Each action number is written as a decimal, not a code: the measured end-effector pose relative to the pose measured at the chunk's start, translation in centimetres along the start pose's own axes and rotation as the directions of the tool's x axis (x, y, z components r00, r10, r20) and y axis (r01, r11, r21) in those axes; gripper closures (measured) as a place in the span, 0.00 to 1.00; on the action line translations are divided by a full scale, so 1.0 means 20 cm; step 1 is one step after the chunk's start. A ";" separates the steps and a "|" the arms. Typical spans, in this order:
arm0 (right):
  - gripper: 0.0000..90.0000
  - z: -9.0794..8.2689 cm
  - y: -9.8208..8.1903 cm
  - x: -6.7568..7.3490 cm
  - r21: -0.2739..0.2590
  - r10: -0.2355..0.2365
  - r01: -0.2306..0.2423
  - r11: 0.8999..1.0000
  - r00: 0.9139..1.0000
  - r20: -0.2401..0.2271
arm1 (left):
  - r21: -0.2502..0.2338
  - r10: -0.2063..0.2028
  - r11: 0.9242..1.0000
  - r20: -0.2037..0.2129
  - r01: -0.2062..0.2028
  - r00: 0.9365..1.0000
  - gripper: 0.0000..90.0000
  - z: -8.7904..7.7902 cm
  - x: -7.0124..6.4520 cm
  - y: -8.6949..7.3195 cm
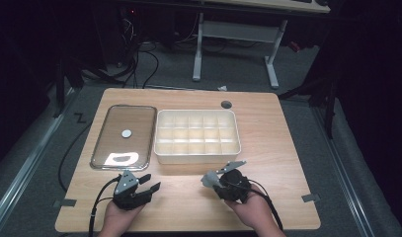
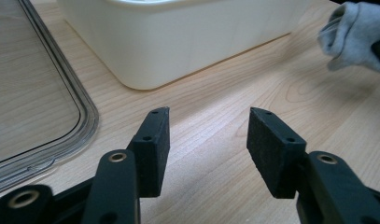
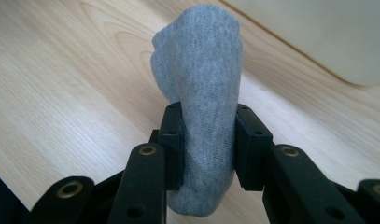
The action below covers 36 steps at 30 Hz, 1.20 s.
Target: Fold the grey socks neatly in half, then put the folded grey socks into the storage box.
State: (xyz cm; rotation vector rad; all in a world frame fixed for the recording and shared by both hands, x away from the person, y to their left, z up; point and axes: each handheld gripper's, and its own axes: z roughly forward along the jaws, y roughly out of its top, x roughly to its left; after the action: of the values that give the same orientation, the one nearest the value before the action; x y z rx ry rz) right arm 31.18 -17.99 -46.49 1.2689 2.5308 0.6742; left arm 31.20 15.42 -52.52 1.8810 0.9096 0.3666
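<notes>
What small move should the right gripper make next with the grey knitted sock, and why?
Probably carry the grey knitted sock forward over the cream plastic divided box. The right gripper is shut on it, the box lies just ahead, and its compartments look empty.

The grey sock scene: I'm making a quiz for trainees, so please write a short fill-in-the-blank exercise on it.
1. The right gripper is shut on a grey ____.
2. The left gripper has its jaws ____, with nothing between them.
3. The clear lid lies to the ____ of the cream divided box in the high view.

Missing words: sock; open; left
</notes>
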 end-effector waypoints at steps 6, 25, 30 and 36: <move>0.76 -0.06 -0.02 -0.08 0.005 0.007 -0.007 1.000 1.000 0.005 | 0.005 0.004 1.000 -0.002 -0.004 1.000 0.56 0.01 -0.01 0.00; 0.77 -0.29 0.11 -0.29 -0.035 0.050 -0.048 0.998 0.998 0.042 | -0.027 0.026 0.999 0.026 -0.026 0.999 0.51 -0.03 -0.02 0.01; 0.77 -0.29 0.21 -0.33 0.001 0.039 -0.040 0.999 0.997 0.061 | -0.010 0.046 0.999 0.041 -0.045 0.998 0.46 -0.02 -0.03 0.00; 0.77 -0.26 0.30 -0.38 0.028 0.054 -0.056 0.998 0.996 0.067 | -0.025 0.048 0.999 0.040 -0.047 0.998 0.45 -0.03 -0.02 0.01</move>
State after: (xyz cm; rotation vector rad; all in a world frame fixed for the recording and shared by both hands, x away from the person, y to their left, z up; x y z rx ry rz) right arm 37.97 -22.52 -39.03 1.3525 2.4702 0.5972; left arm 30.58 15.45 -52.00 1.8839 0.8314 0.3648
